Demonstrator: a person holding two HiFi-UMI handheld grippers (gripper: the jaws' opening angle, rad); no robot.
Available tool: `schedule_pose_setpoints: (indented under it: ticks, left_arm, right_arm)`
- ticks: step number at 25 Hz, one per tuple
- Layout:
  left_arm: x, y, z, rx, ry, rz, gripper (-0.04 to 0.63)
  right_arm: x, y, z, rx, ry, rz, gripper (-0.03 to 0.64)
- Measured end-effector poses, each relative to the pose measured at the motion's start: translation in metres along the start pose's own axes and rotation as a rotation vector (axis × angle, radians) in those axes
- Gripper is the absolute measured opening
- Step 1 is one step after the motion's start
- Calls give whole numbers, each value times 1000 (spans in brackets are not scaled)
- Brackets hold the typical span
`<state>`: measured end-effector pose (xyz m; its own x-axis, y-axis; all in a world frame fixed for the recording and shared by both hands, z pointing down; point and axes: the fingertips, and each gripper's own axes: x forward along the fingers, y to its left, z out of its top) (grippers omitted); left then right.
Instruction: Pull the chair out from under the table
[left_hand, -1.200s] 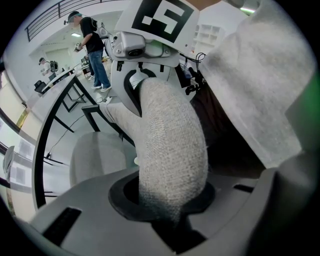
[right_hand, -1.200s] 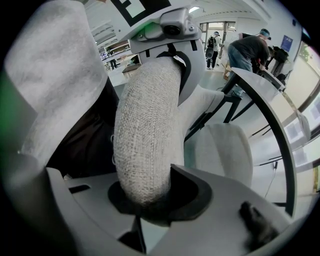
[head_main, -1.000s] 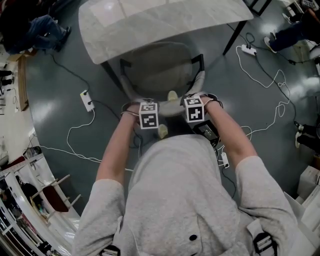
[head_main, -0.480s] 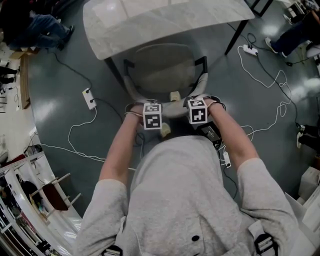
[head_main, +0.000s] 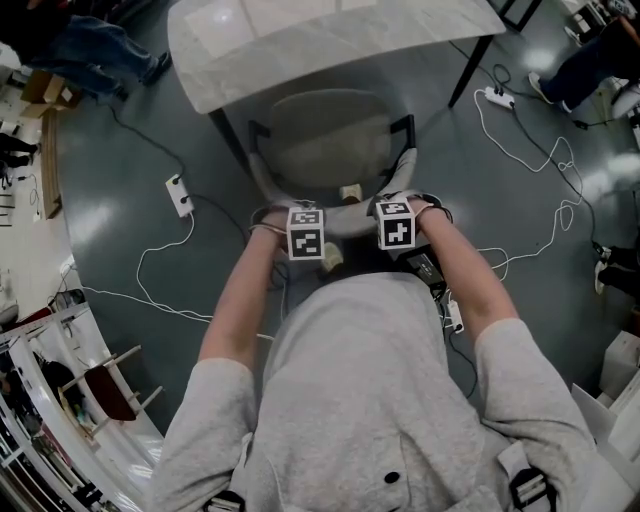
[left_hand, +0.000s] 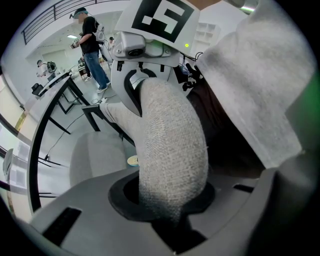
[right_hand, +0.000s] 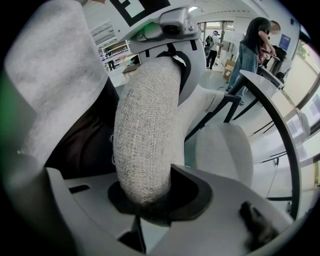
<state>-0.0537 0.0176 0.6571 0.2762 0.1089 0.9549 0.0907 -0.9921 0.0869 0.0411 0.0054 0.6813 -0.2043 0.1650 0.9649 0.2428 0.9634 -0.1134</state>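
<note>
- Chair (head_main: 322, 140): it stands right in front of you, its pale seat showing almost whole, with only the far rim at or just under the near edge of the white table (head_main: 300, 40)
- Left gripper (left_hand: 167, 205): you have its jaws closed narrow on the left part of the padded fabric backrest (head_main: 348, 218), pointing steeply down
- Right gripper (right_hand: 150, 197): its jaws are clamped the same way on the right part of that backrest, so both ends are gripped
- Progress, as I judge it: most of the pull looks done; what is left is a short draw toward you until the seat's far rim is clear of the table, then letting go with both grippers
- Containers: none shows near the chair, so you have no contents to mind
</note>
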Motion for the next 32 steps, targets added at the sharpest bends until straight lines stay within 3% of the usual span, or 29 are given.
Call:
schedule_pose_setpoints:
  ticks: [22, 32]
  left_arm:
    - [1, -5, 0, 3, 1, 2, 112]
    - [4, -27, 10, -17, -2, -5, 114]
  right_arm:
    - [1, 5, 2, 10, -5, -7, 95]
    - [1, 28, -1, -15, 1, 10, 95]
